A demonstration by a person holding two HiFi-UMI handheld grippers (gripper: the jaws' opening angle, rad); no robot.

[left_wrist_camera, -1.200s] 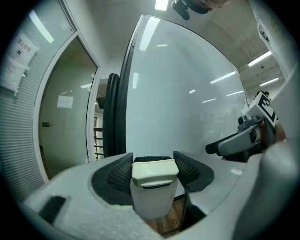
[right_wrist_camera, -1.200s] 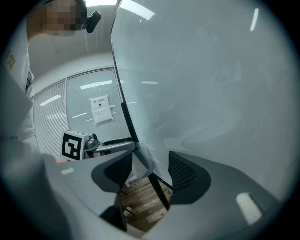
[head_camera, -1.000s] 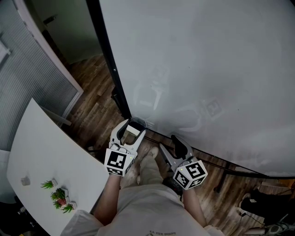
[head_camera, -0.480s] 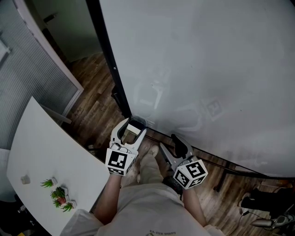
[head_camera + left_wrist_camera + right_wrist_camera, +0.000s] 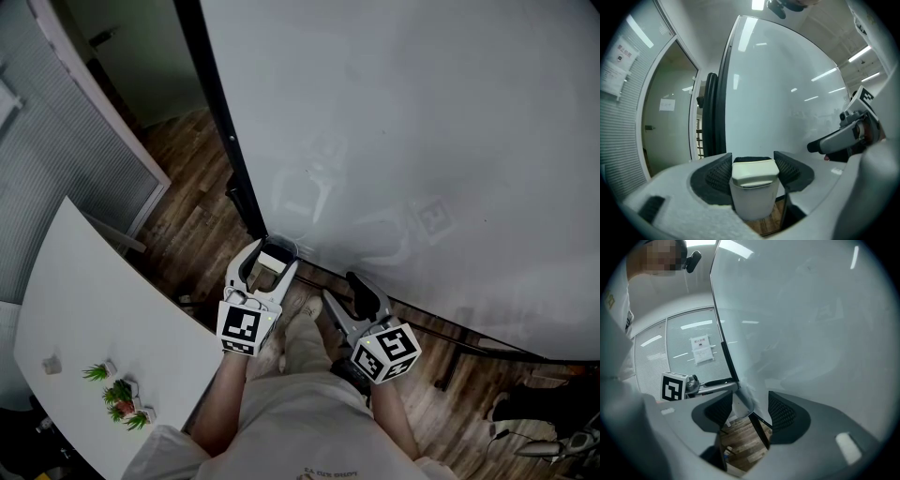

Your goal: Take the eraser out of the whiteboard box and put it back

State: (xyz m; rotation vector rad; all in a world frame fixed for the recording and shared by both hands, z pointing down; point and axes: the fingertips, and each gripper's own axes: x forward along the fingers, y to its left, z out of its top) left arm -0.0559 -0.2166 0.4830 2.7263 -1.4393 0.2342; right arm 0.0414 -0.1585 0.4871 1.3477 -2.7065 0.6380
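My left tongs (image 5: pixel 754 161) are clamped on the pale, blocky plastic eraser (image 5: pixel 754 185), held near the glossy white whiteboard's (image 5: pixel 422 141) lower edge. At their 4 o'clock, my right tongs (image 5: pixel 749 411) stand apart, empty.

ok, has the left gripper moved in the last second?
No. In the head view the left gripper, with the eraser in its jaws, sits at the same spot beside the foot of the whiteboard's black frame.
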